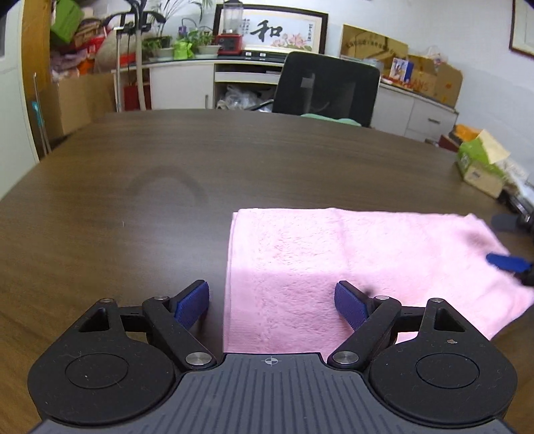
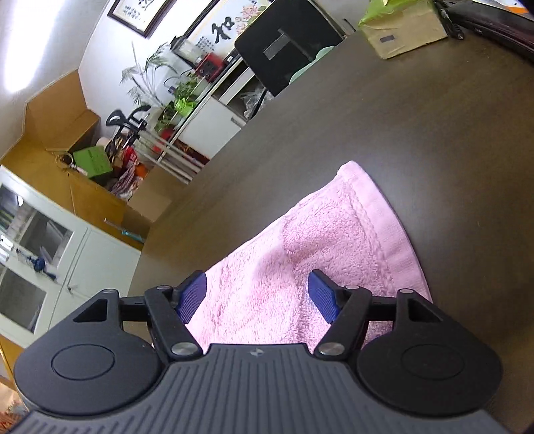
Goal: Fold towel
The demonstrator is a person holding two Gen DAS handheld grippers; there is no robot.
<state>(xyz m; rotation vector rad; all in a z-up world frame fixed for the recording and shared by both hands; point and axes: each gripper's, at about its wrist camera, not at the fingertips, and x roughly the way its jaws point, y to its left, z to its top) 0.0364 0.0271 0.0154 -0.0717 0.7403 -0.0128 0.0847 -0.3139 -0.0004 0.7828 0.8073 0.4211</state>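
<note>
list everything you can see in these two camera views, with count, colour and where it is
towel: one, pink, flat on the table's near right part
table: one, dark brown wood
office chair: one, black, behind the table's far edge
cardboard box: one, tan with green top, table's right edge
framed calligraphy: one, dark frame, on the far counter
blender: one, red base, on the counter
potted plants: several, green, on the counter
left claw: one, black with blue pads, open over the towel's left edge
right claw: one, black with blue pads, open over the towel
</note>
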